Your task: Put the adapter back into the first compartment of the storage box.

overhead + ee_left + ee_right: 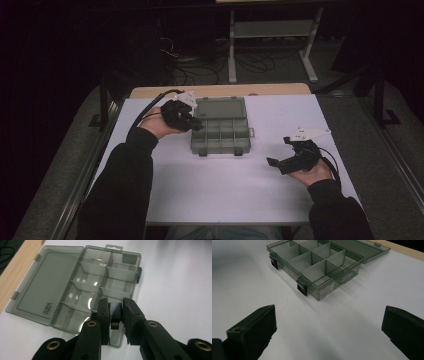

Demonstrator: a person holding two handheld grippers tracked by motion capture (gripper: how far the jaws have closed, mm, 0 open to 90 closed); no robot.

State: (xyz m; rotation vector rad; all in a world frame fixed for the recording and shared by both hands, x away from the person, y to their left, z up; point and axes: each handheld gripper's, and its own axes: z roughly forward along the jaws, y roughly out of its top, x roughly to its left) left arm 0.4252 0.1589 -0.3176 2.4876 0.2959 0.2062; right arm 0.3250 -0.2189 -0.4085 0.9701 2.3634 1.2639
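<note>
White desk [230, 185], dim room: your left hand-held gripper [115, 308] pinches a small dark part [115, 312] above the open compartment box [220, 131] at centre; your right hand-held gripper [329, 322] hovers wide open, empty, nearby.

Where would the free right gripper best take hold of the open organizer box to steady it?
Probably the box front wall between its two black latches, approached from the near side by the open right gripper: that thin upright rim faces it, and the lid lies flat behind.
</note>
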